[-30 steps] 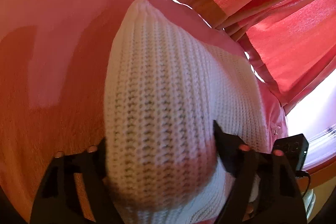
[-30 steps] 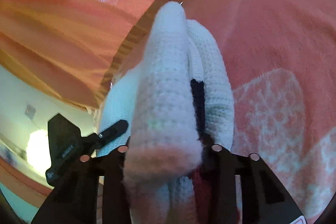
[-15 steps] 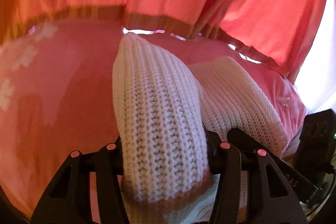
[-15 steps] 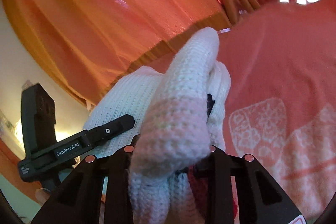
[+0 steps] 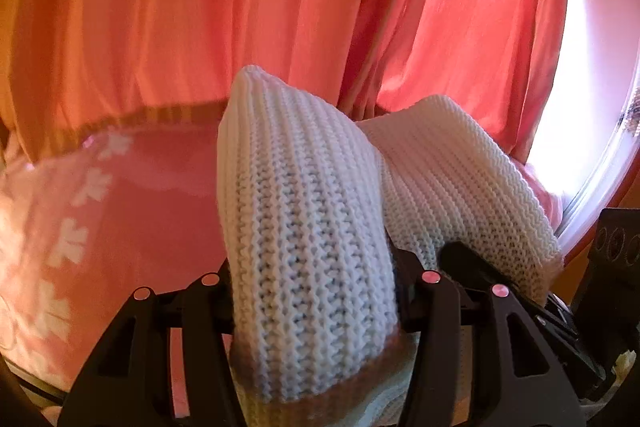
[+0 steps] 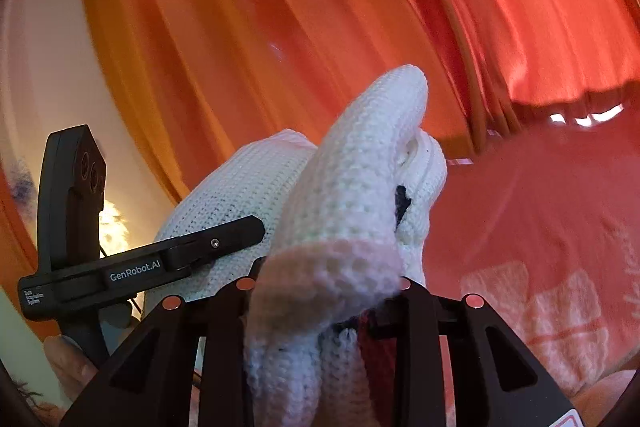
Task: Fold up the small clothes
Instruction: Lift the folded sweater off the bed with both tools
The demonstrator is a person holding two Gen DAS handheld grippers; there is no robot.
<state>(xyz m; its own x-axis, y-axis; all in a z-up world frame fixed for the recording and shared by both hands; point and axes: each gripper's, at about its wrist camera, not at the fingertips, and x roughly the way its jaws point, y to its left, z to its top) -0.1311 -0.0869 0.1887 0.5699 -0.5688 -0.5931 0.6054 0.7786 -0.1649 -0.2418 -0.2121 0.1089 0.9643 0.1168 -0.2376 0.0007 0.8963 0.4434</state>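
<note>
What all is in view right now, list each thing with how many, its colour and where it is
knit garment: one, white with a brownish hem band, lifted, pinched by both grippers
bedspread: one, pink with white flowers, below the garment
curtain: one, orange-red, hanging behind
window: one, bright white, far right in the left wrist view
left gripper: one, black, shut on the garment
right gripper: one, black, shut on the garment

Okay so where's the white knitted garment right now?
The white knitted garment is held up between the left gripper and right gripper, each clamped on a bunched edge, above the pink blanket, before the red curtains.
</note>
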